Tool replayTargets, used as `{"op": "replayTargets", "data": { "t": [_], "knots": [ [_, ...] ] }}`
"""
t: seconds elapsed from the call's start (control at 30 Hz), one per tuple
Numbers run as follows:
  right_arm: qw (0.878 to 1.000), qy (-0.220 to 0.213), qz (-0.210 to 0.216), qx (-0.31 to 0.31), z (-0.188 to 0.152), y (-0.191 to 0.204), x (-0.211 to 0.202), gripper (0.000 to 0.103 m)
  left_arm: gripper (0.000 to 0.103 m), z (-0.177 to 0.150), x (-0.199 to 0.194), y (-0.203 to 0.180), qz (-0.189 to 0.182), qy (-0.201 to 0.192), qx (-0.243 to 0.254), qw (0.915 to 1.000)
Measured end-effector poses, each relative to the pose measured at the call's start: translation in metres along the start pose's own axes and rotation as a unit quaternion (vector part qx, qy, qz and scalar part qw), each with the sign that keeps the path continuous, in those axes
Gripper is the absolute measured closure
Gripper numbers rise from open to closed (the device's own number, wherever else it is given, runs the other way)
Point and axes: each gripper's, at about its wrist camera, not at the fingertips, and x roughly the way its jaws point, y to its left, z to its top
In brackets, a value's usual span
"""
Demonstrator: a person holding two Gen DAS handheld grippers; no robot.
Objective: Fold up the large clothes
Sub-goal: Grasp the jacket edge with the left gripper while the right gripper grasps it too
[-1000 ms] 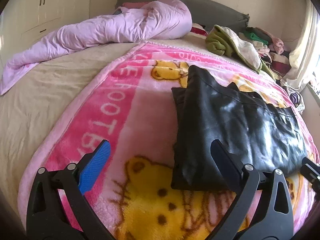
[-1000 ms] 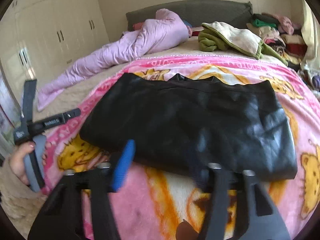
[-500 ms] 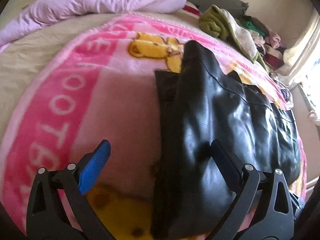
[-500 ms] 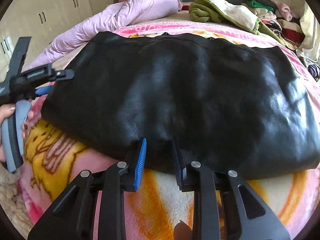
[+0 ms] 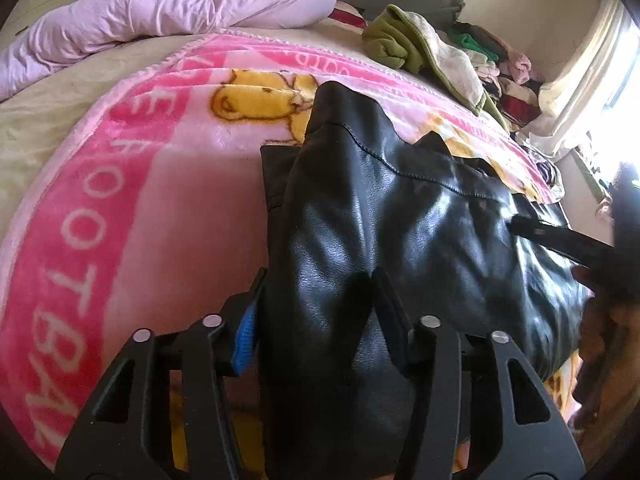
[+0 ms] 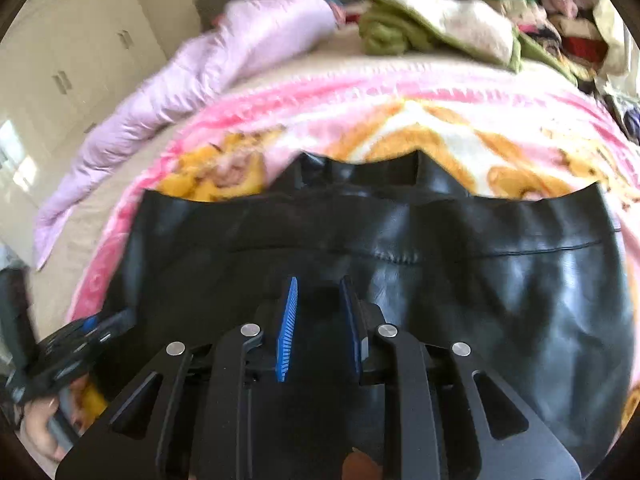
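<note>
A black leather garment (image 5: pixel 400 240) lies partly folded on the pink cartoon blanket (image 5: pixel 132 184) spread across the bed, toward its near edge. The left tool (image 5: pixel 316 312) is clamped on the garment's near left end, a thick bunch of leather between its fingers. The right tool (image 6: pixel 318 320) sits low over the near edge further right, fingers close together with dark leather apparently pinched between them. The step in hand looks like gripping the near edge for another fold. The next move likely calls for both tools lifting together and carrying that edge evenly toward the far side of the bed, since glossy leather may slip.
</note>
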Motion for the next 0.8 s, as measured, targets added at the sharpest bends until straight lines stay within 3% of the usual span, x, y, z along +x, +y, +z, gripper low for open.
{"op": "replayTargets", "data": {
  "t": [0.07, 0.2, 0.27, 0.3, 0.37, 0.43, 0.47, 0.53, 0.6, 0.7, 0.8],
  "knots": [
    [1.0, 0.021, 0.0, 0.011, -0.004, -0.009, 0.016, 0.084, 0.04, 0.0, 0.002, 0.001, 0.015, 0.0, 0.003, 0.9999],
    [1.0, 0.015, -0.01, 0.001, -0.012, -0.003, 0.016, 0.084, 0.036, 0.001, 0.012, 0.01, 0.005, 0.014, -0.012, 0.9998],
    [1.0, 0.006, -0.012, -0.01, -0.013, 0.0, 0.009, 0.084, 0.043, 0.002, 0.015, 0.015, -0.014, 0.021, -0.031, 0.9992],
    [1.0, -0.006, -0.007, -0.018, -0.014, 0.003, 0.0, 0.081, 0.058, 0.003, 0.015, 0.015, -0.028, 0.023, -0.037, 0.9987],
    [0.999, -0.027, 0.017, -0.031, -0.02, 0.01, -0.019, 0.077, 0.064, 0.004, 0.015, 0.012, -0.041, 0.026, -0.039, 0.9981],
    [0.996, -0.055, 0.046, -0.055, -0.036, 0.025, -0.043, 0.058, 0.07, 0.005, 0.011, 0.005, -0.035, 0.022, -0.025, 0.9988],
    [0.993, -0.067, 0.056, -0.078, -0.045, 0.032, -0.054, 0.054, 0.074, 0.006, 0.008, 0.003, -0.037, 0.019, -0.025, 0.9988],
    [0.986, -0.092, 0.062, -0.123, -0.07, 0.052, -0.075, 0.037, 0.079, 0.008, 0.003, 0.001, -0.043, 0.016, -0.026, 0.9986],
    [0.979, -0.107, 0.07, -0.162, -0.094, 0.068, -0.089, 0.031, 0.082, 0.012, -0.005, -0.003, -0.05, 0.007, -0.024, 0.9985],
    [0.967, -0.127, 0.057, -0.215, -0.125, 0.096, -0.098, 0.015, 0.082, 0.018, -0.015, -0.009, -0.056, -0.003, -0.022, 0.9982],
    [0.954, -0.144, 0.001, -0.264, -0.146, 0.124, -0.091, 0.013, 0.083, 0.022, -0.019, -0.014, -0.055, -0.006, -0.02, 0.9983]
  ]
}}
